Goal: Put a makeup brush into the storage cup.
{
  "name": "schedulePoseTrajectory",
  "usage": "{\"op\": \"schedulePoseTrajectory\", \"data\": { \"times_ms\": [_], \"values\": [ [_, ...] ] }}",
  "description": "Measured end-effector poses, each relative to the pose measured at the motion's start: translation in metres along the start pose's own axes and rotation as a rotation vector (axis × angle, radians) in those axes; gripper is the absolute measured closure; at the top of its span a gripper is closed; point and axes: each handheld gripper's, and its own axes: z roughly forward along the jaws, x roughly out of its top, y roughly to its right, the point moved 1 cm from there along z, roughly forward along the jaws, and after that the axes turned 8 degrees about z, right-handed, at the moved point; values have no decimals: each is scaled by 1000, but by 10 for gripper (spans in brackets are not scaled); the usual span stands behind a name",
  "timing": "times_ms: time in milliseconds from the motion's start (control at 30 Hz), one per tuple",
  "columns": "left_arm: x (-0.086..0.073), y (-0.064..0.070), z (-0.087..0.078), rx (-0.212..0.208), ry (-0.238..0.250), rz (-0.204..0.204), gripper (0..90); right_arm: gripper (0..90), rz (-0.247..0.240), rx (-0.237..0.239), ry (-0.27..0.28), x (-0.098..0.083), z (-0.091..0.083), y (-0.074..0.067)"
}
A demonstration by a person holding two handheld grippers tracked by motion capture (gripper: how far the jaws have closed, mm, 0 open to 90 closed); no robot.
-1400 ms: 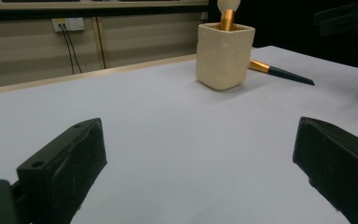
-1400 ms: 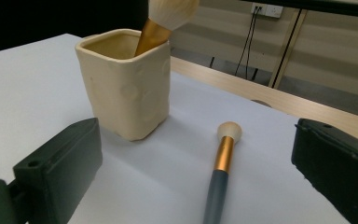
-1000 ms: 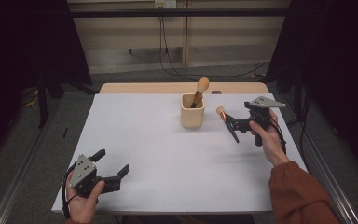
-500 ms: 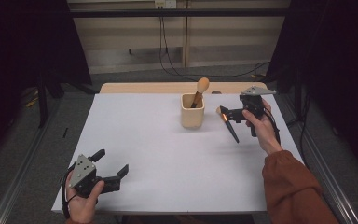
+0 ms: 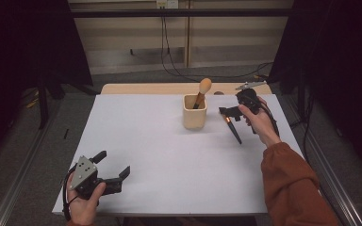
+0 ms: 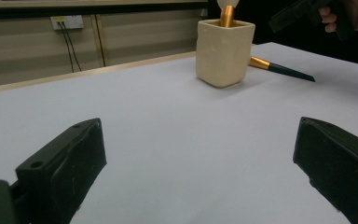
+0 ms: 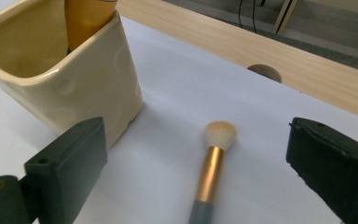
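A cream square cup (image 5: 194, 113) stands at the far middle of the white table, with a gold-handled brush (image 5: 202, 89) leaning in it. A second brush (image 5: 233, 129), gold ferrule and dark handle, lies flat just right of the cup. My right gripper (image 5: 226, 112) hovers over that brush's head end, pointing at the cup. Its jaws have just been closing a little but still stand wide, and the brush (image 7: 212, 168) lies on the table below the gap, untouched. My left gripper (image 5: 113, 162) rests open at the near left with nothing between its jaws.
A wooden strip (image 5: 169, 88) runs along the table's far edge, with a round hole (image 7: 262, 73) in it. Cables hang down the back wall (image 5: 167, 37). Dark curtains flank both sides.
My right gripper has moved left and away, from beside the lying brush to over its head end near the cup. The left gripper has stayed put.
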Motion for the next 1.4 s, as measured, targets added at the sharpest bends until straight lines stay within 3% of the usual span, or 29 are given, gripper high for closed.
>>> {"op": "schedulePoseTrajectory", "data": {
  "times_ms": [233,367,433,667,867,1000,1233,1400],
  "values": [
    [0,0,0,-3,0,1,23,28,9,3,-128,7,4,2],
    [0,0,0,-3,0,1,23,59,-2,38,-252,11,8,2],
    [0,0,0,-3,1,2,23,59,4,44,-286,11,10,4],
    [0,0,1,-5,0,-1,25,50,-3,-11,-488,9,23,7],
    [0,0,1,-5,-3,2,26,57,-21,-47,-611,9,35,6],
    [0,1,1,-8,-3,2,26,101,-36,-62,-657,9,42,4],
    [-1,1,2,-13,-10,3,26,260,-7,-81,-734,4,57,5],
    [0,2,2,-17,-10,13,26,338,0,-82,-725,2,62,8]
  ]
}}
